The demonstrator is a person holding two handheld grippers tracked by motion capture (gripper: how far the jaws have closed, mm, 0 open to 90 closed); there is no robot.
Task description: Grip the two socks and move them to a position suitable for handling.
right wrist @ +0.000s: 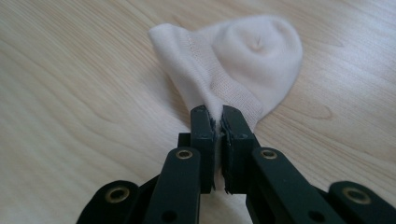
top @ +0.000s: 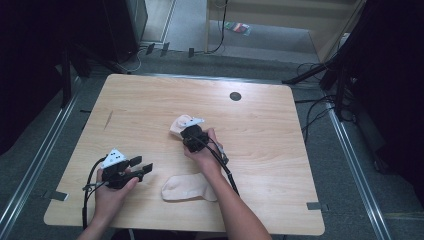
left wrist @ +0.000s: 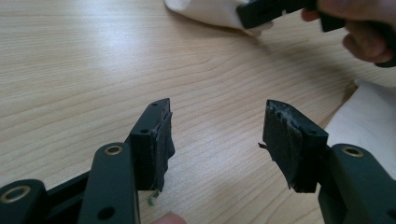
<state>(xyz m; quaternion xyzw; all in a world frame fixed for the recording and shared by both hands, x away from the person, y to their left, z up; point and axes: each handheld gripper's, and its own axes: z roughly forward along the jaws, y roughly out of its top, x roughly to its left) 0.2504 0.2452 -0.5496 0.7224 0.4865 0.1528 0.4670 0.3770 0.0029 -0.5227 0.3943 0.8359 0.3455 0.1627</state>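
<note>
Right tool (right wrist: 218,116): clamped on edge of 1 sock (right wrist: 243,60). Left tool (left wrist: 217,135): jaws wide, holding nothing, above desk (top: 150,100). Socks: 2; second sock (top: 187,188) flat.

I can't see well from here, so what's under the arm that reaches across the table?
The flat sock lies on the table with its right end under the forearm. That covered end is hidden; the rest shows.

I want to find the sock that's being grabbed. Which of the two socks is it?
It is the far sock, near the table's middle. The right hand-held gripper is shut on a fold of it. The near sock lies flat by the person's forearm, with nothing gripping it.
</note>
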